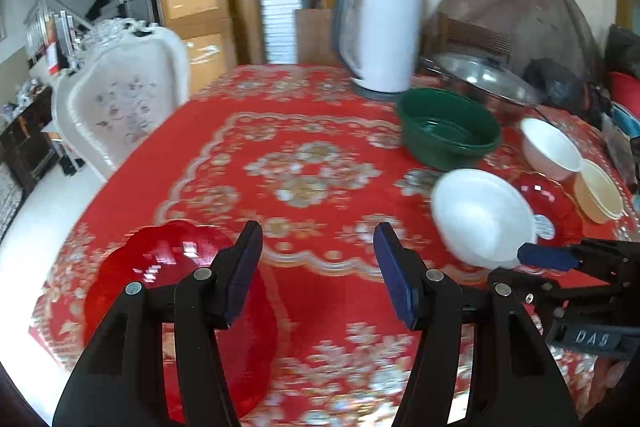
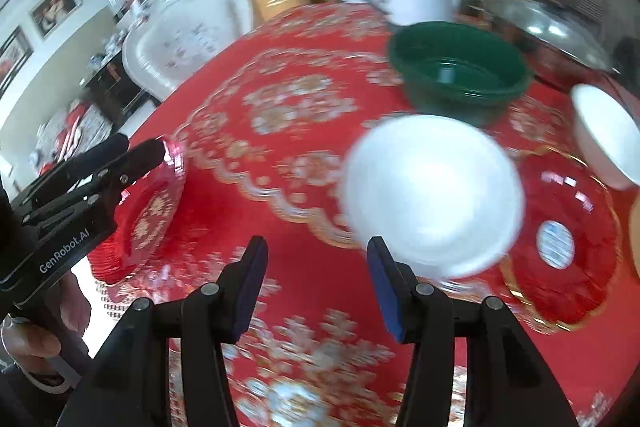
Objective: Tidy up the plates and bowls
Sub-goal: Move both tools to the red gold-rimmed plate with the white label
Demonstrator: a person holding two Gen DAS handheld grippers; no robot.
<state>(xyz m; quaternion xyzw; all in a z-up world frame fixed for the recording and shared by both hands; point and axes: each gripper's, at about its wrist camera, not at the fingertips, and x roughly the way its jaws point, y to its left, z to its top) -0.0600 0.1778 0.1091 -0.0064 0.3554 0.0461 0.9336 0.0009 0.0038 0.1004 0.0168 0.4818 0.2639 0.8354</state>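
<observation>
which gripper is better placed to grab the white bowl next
Right. The right gripper is open with the white bowl just ahead of its fingers. The left gripper sits over by the red plate, with the bowl off to its side.

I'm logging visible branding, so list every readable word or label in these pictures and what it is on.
"DAS": raised letters on the body of the right gripper, seen from the left wrist.
"GenRobot.AI": white print on the body of the left gripper, seen from the right wrist.
Round sticker on the red plate: print too blurred to read.
</observation>
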